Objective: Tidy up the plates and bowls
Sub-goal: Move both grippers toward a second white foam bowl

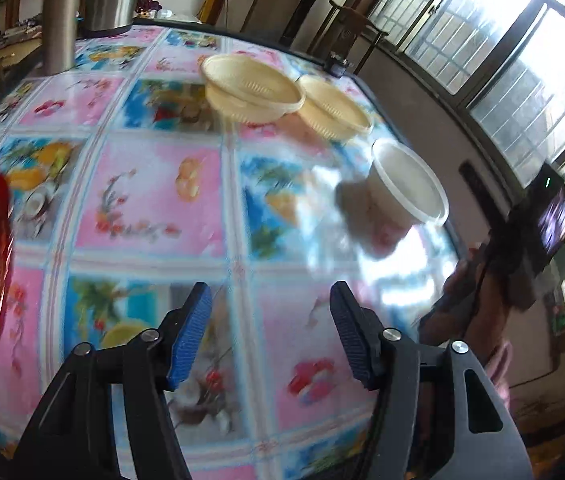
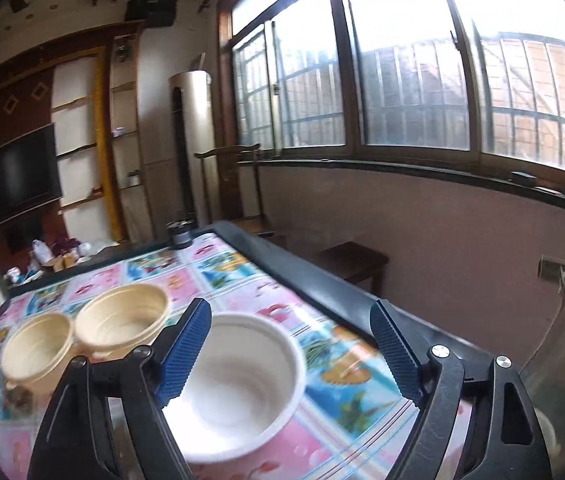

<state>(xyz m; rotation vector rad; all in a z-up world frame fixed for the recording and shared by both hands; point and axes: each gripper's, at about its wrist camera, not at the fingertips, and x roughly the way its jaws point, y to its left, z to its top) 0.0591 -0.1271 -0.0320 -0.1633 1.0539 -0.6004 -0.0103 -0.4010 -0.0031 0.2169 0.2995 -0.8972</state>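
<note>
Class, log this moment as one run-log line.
left gripper: open, empty | right gripper: open around white bowl | two cream bowls beside it

Large barred windows (image 2: 410,76) with dark frames let in strong daylight, blown out at top right. Pinkish wall (image 2: 422,216) below a dark sill. The surface (image 2: 242,268) wears a glossy floral patchwork cloth with a black edge. A tall gold standing air conditioner (image 2: 194,140) is by the window corner, a dark TV (image 2: 14,172) sits on a wood-panelled wall, white shelves (image 2: 82,152) beside it. A small dark wooden stool (image 2: 352,262) is near the wall.
</note>
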